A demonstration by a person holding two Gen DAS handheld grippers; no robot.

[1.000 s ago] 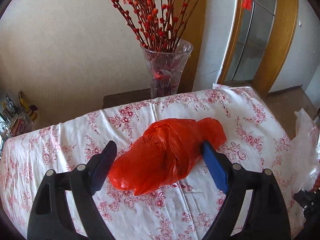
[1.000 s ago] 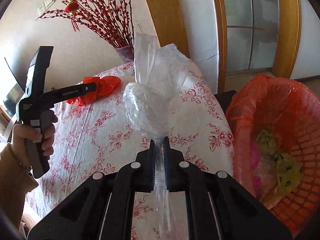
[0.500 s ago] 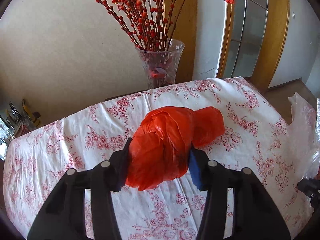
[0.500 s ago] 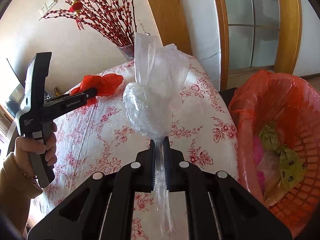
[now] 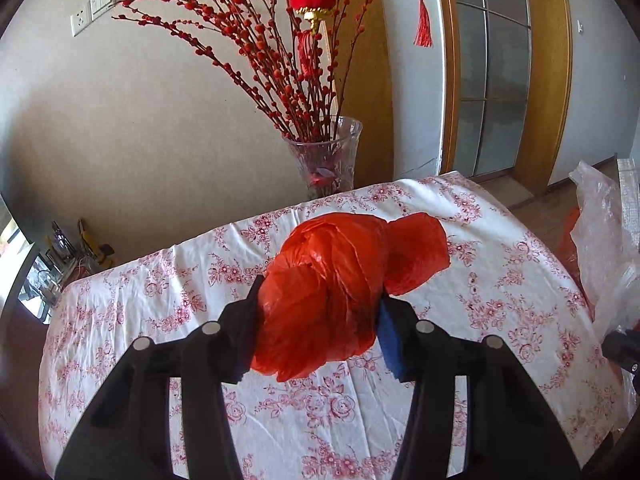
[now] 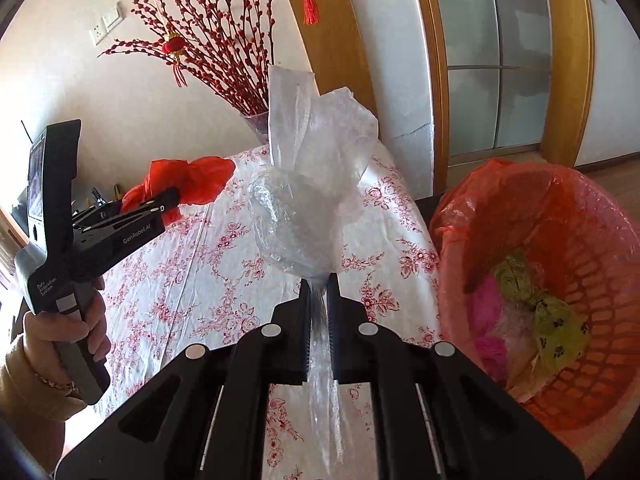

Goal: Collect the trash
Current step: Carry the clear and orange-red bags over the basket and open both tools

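Note:
A crumpled red plastic bag (image 5: pixel 344 276) is held between the fingers of my left gripper (image 5: pixel 318 316), lifted off the floral tablecloth (image 5: pixel 520 280); it also shows in the right wrist view (image 6: pixel 192 176). My right gripper (image 6: pixel 318 284) is shut on a clear plastic bag (image 6: pixel 308 200) that stands up above its fingers. An orange-lined trash basket (image 6: pixel 560 280) holding green and pink scraps sits to the right of the table.
A glass vase (image 5: pixel 326 160) with red berry branches stands at the table's far edge. The clear bag (image 5: pixel 608 240) shows at the right in the left wrist view. Wooden door frames stand behind. Tools lie on a shelf (image 5: pixel 80 240) at far left.
My left gripper closed on the red bag and raised it off the cloth. My right gripper kept hold of the clear bag and moved a little nearer the basket.

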